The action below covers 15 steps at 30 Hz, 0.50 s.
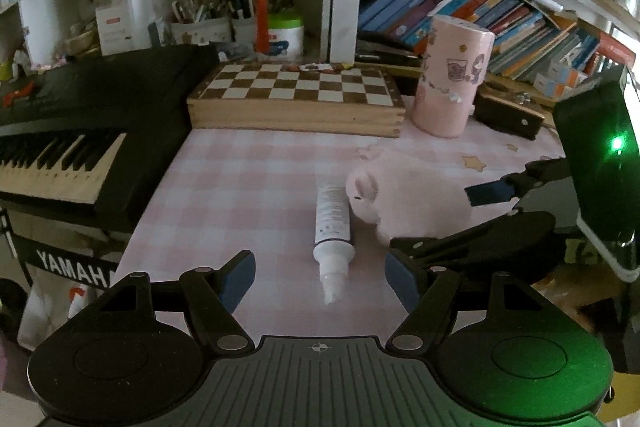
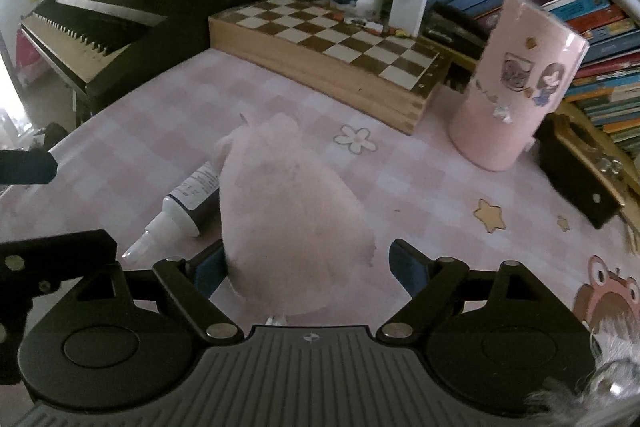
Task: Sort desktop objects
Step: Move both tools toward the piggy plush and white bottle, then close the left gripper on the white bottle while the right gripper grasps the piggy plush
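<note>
A white tube point(image 1: 333, 223) with a pointed nozzle lies on the pink checked tablecloth point(image 1: 248, 187), nozzle toward me. My left gripper point(image 1: 320, 277) is open, its blue pads either side of the nozzle end without touching it. A pink plush toy point(image 1: 404, 195) lies right of the tube, touching it. In the right wrist view the plush point(image 2: 288, 211) sits between the open fingers of my right gripper point(image 2: 308, 267); the left pad touches its fur, the right pad stands apart. The tube point(image 2: 180, 207) lies left of the plush there.
A wooden chessboard box point(image 1: 296, 99) and a pink cylinder container point(image 1: 450, 79) stand at the back. A black Yamaha keyboard point(image 1: 76, 143) fills the left side. A dark box point(image 2: 580, 171) sits at the right. Shelves with books point(image 1: 500, 15) and pen holders are behind.
</note>
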Each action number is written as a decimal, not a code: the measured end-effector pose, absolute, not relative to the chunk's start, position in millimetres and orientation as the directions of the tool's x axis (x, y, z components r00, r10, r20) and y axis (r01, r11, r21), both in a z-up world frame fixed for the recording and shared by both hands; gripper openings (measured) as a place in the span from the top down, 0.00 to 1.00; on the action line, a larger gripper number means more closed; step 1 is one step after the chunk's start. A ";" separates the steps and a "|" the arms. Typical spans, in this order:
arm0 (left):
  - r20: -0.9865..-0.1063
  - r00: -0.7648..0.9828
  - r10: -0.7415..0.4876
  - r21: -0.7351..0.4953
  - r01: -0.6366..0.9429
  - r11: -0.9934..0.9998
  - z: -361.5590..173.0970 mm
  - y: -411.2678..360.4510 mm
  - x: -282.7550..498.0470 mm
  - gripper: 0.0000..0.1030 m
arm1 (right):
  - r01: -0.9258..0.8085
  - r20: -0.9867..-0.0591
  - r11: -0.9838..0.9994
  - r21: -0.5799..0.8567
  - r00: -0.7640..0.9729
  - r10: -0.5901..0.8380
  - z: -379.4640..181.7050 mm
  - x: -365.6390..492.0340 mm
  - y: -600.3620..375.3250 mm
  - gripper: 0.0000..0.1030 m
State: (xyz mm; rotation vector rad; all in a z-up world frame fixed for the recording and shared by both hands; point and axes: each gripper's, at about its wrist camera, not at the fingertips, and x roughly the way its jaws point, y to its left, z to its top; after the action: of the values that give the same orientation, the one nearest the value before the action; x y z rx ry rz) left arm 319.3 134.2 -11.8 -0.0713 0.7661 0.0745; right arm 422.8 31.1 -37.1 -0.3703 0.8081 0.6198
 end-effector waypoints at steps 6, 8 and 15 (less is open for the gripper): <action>-0.713 0.700 0.040 -0.055 -0.114 0.992 -18.7 137.8 333.7 0.28 | -0.658 -0.769 0.751 -0.059 0.510 0.386 -44.0 428.7 35.0 0.34; -0.717 0.696 0.038 -0.063 -0.119 0.991 -20.1 138.4 337.5 0.28 | -0.653 -0.767 0.754 -0.069 0.518 0.379 -42.7 427.4 32.6 0.36; -0.727 0.685 0.040 -0.068 -0.130 0.989 -28.8 139.6 351.7 0.29 | -0.511 -0.737 0.857 -0.071 0.606 0.300 -29.1 421.8 1.7 0.37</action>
State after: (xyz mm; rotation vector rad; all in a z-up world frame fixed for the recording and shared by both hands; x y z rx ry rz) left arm 351.7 139.6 -28.8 -0.1179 0.8111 0.0953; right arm 421.8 1.7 -29.1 -0.2881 0.7909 0.4767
